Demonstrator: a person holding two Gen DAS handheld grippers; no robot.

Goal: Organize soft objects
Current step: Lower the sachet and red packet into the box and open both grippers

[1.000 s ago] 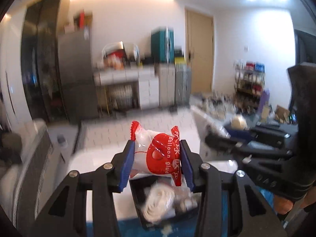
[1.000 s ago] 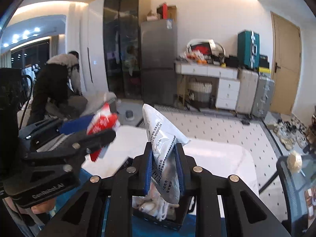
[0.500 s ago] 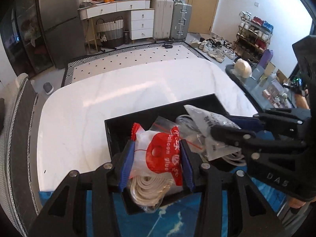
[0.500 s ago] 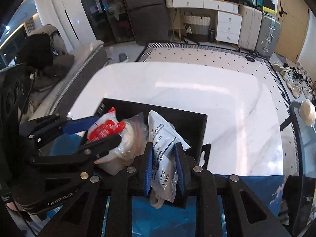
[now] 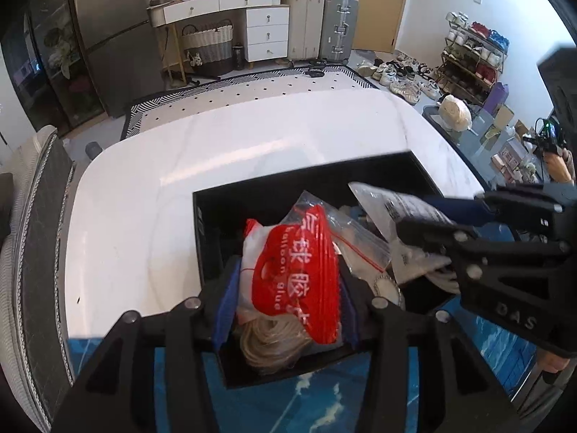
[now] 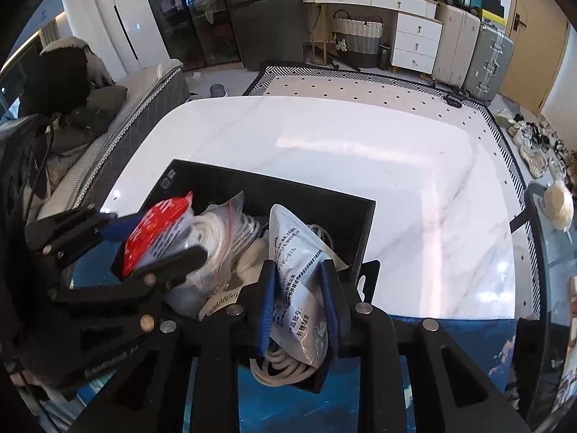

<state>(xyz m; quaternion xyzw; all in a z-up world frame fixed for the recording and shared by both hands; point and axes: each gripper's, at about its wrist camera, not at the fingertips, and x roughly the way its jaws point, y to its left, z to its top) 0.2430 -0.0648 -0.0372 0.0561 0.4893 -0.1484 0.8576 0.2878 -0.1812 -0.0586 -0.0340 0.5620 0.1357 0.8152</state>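
A black box (image 5: 306,187) (image 6: 317,195) stands at the near edge of the white table. My left gripper (image 5: 286,285) (image 6: 151,241) is shut on a red and white balloon glue packet (image 5: 299,274) (image 6: 151,231), held low in the box's near left part. My right gripper (image 6: 297,296) (image 5: 432,216) is shut on a white printed pouch (image 6: 299,270) (image 5: 407,213), held in the box's near right part. Under them lie clear bags of white cord (image 6: 223,231) (image 5: 274,350) and a studded band (image 6: 220,303).
The white marble table (image 5: 216,151) (image 6: 360,144) stretches beyond the box. A blue patterned cloth (image 5: 324,397) (image 6: 288,407) lies under the box's near side. A grey sofa (image 6: 126,108) is left of the table; a glass side table (image 5: 468,130) is right.
Both grippers have come down from mid-air, still shut on their packets, and now hold them inside the black box among the other bags.
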